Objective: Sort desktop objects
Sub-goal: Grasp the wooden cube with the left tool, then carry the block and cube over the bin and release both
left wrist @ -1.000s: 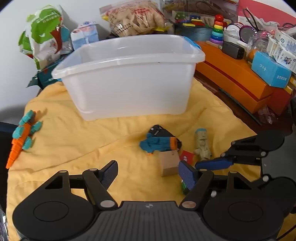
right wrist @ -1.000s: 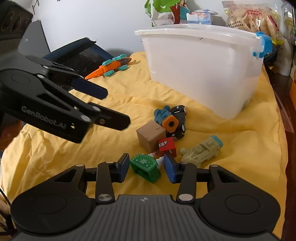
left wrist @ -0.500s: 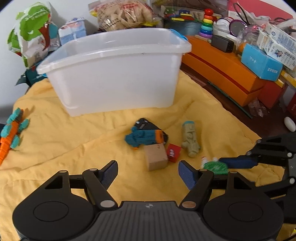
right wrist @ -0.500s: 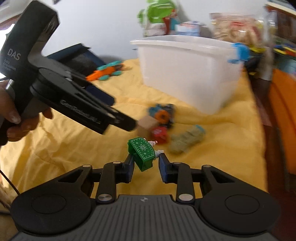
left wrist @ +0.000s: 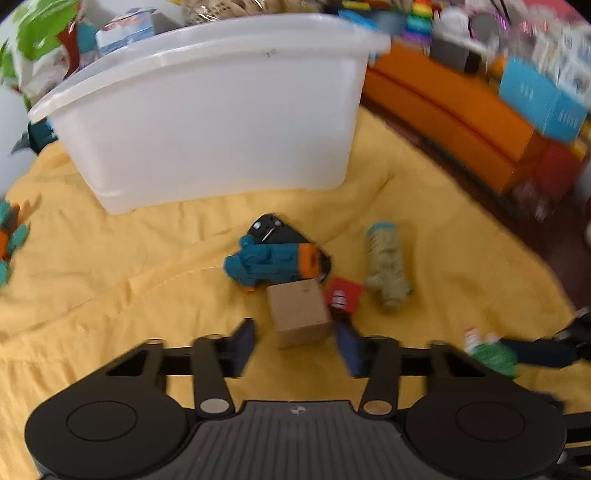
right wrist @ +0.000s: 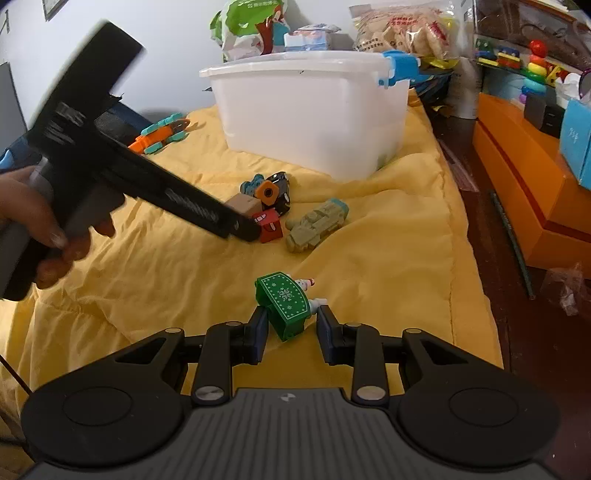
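Observation:
My right gripper (right wrist: pixel 290 332) is shut on a green snowflake toy block (right wrist: pixel 284 304) and holds it above the yellow cloth (right wrist: pixel 369 266). My left gripper (left wrist: pixel 295 349) is open, its fingers either side of a brown wooden cube (left wrist: pixel 298 312). Beside the cube lie a teal and orange toy (left wrist: pixel 273 264), a black toy car (left wrist: pixel 271 229), a red block (left wrist: pixel 341 297) and an olive toy vehicle (left wrist: pixel 386 267). The white plastic bin (left wrist: pixel 207 122) stands behind them. The left gripper (right wrist: pixel 242 227) also shows in the right wrist view, over the cube (right wrist: pixel 242 203).
An orange and teal toy (right wrist: pixel 160 134) lies at the cloth's far left. Orange boxes (right wrist: pixel 528 173), a blue box (left wrist: pixel 543 99) and a stacking-ring toy (right wrist: pixel 535 66) crowd the right side. Snack bags (right wrist: pixel 251 26) stand behind the bin.
My right gripper lifted the green block and drew back to the right. My left gripper moved forward and down until its fingers straddle the wooden cube.

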A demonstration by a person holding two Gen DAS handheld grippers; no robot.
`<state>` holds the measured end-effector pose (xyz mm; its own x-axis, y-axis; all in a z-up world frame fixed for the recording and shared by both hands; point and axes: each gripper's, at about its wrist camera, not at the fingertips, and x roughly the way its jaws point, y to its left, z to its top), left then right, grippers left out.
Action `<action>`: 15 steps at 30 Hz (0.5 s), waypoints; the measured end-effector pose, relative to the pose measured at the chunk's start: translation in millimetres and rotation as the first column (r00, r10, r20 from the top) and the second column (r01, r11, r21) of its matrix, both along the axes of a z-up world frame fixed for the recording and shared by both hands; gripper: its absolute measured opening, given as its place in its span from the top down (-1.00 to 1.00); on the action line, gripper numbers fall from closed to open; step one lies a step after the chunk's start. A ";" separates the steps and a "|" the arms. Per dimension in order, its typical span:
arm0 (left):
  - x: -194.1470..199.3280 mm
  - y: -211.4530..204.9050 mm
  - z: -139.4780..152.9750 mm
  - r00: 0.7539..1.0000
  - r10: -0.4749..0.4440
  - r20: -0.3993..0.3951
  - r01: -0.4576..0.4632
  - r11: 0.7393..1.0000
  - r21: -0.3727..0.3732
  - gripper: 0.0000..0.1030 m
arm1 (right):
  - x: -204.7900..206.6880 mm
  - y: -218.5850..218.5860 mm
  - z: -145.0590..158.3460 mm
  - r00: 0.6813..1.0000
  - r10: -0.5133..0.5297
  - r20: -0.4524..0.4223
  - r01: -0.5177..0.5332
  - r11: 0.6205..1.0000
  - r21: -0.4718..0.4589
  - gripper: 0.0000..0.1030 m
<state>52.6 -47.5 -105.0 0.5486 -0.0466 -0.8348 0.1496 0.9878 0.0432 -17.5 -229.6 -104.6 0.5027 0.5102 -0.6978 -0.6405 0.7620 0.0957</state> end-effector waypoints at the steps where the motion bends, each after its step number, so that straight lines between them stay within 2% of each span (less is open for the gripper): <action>1: -0.3 2.6 0.2 1.000 -0.016 0.007 0.016 1.000 0.000 0.37 | -1.1 0.7 0.3 1.000 -0.012 -0.002 0.012 1.000 -0.001 0.38; 8: -12.3 37.3 25.6 0.996 -0.074 0.043 0.078 0.993 -0.084 0.37 | -12.9 8.0 4.9 0.997 -0.074 -0.001 0.074 0.997 -0.015 0.38; 12: -21.7 53.1 67.0 0.987 -0.093 0.128 0.108 0.988 -0.112 0.37 | -9.7 17.8 26.6 0.995 -0.092 0.043 0.092 0.996 0.001 0.38; 15: -17.2 70.1 107.0 0.973 -0.064 0.223 0.096 0.986 -0.138 0.37 | 6.9 27.0 53.3 0.990 -0.113 0.088 0.108 0.992 0.059 0.38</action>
<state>35.4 22.5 2.0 0.7052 -0.2110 -0.6769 0.2316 0.9709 -0.0613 -10.6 -202.6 -51.3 0.6181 0.4833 -0.6200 -0.5604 0.8240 0.0837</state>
